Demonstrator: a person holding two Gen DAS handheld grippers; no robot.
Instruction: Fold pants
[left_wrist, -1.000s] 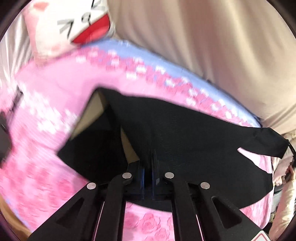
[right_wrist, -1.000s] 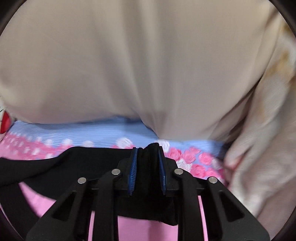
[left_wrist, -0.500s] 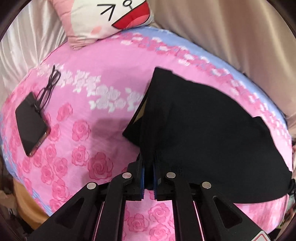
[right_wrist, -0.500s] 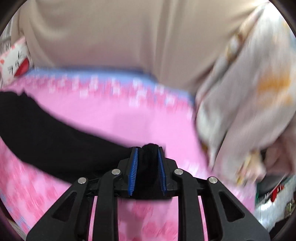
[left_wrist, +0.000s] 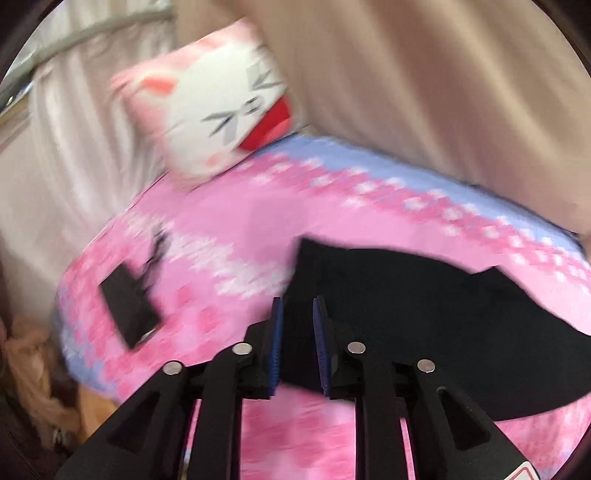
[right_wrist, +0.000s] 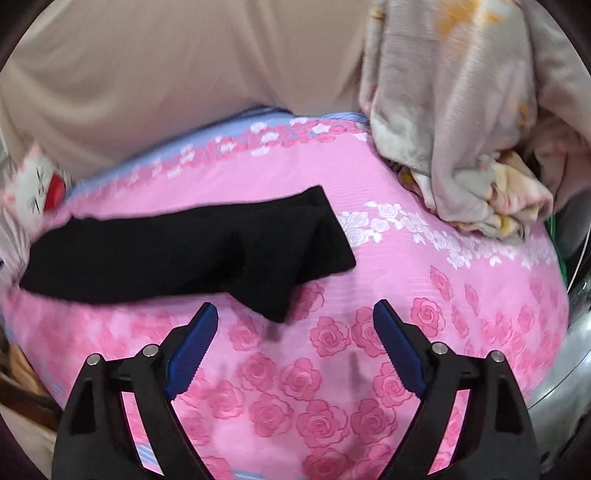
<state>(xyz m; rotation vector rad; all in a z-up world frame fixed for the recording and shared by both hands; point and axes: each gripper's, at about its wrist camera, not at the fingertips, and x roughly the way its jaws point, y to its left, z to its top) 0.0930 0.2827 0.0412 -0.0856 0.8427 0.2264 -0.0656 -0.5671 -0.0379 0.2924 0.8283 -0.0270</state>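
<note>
The left gripper (left_wrist: 298, 325) is clamping an edge of the black pants (left_wrist: 424, 314) between its blue pads (left_wrist: 276, 343). The right gripper (right_wrist: 293, 314) is standing wide apart, holding nothing, just below the pants (right_wrist: 192, 251). The pants are lying across the pink sheet (right_wrist: 369, 369). A phone (left_wrist: 127, 308) is lying at left, a cat pillow (left_wrist: 218, 110) at upper left, a blanket (right_wrist: 461, 129) at upper right.
</note>
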